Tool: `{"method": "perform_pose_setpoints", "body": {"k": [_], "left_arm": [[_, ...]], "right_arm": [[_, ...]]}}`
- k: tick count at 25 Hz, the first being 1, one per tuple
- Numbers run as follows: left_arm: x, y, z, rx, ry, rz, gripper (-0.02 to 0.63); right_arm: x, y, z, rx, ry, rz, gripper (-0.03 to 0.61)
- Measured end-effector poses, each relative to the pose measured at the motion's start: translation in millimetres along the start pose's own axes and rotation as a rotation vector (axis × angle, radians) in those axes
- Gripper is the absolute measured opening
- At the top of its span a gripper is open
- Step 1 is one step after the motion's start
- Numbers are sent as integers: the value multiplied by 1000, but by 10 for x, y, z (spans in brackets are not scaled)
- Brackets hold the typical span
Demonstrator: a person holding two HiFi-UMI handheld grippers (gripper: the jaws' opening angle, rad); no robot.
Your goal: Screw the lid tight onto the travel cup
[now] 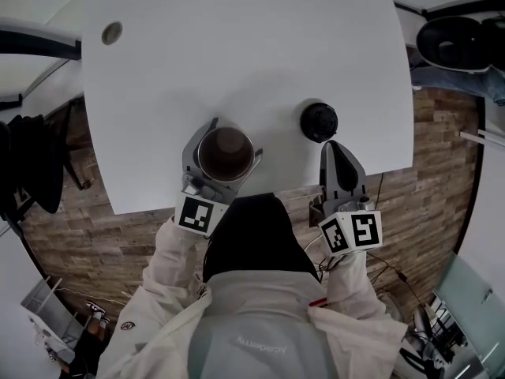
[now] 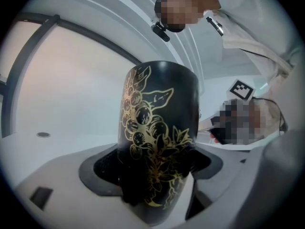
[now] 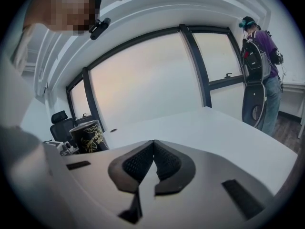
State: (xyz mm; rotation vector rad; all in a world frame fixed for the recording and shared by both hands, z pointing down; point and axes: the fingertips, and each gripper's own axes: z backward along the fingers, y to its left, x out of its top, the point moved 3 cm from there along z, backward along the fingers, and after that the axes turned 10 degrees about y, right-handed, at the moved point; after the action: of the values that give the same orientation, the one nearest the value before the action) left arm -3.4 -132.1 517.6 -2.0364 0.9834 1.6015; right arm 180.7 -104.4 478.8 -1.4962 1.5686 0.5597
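Note:
The black travel cup [image 1: 225,152] stands open-topped near the table's front edge, with no lid on it. Gold flower print covers its side [image 2: 157,128]. My left gripper [image 1: 235,139] reaches around it, and both dark pads [image 2: 107,168] touch its lower wall, so the gripper is shut on the cup. The round black lid [image 1: 319,121] lies flat on the table to the cup's right. My right gripper [image 1: 333,147] hovers just in front of the lid, jaws shut on nothing [image 3: 153,144]. The right gripper view shows the cup [image 3: 88,137] far to the left but not the lid.
The white table [image 1: 237,54] has a cable hole [image 1: 111,31] at its far left corner. A dark office chair [image 1: 461,42] stands beyond the right edge. A person [image 3: 259,56] stands by the windows at the far right.

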Motion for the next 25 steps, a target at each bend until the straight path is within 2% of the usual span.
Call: {"method": "perform_pose_setpoints", "body": {"k": [7,15,16,20,22,25], "left_arm": [[41,-49,-133,4,-37,-7,410],[1,-112,-226,3,-13,-19,410],[-10,-102,-227,3,-11,-18,410],[-2,-90,-231,-3,-14,-18,410],[4,-113,-254,-6,-13,-19,410],[17,-150,-280,-8,-12,-24,410]], "right_arm": [[-80,-177,-40,-27,8,2,21],[-188,-343,-178,-86,50,74,25],[-216,-344,-228,-87,61,86,44],[-263,-327,-399,-71,85,104,284],[-284,-367,-481,-70,86,100,380],[-319,-470,-611,-86,94,64,437]]}}
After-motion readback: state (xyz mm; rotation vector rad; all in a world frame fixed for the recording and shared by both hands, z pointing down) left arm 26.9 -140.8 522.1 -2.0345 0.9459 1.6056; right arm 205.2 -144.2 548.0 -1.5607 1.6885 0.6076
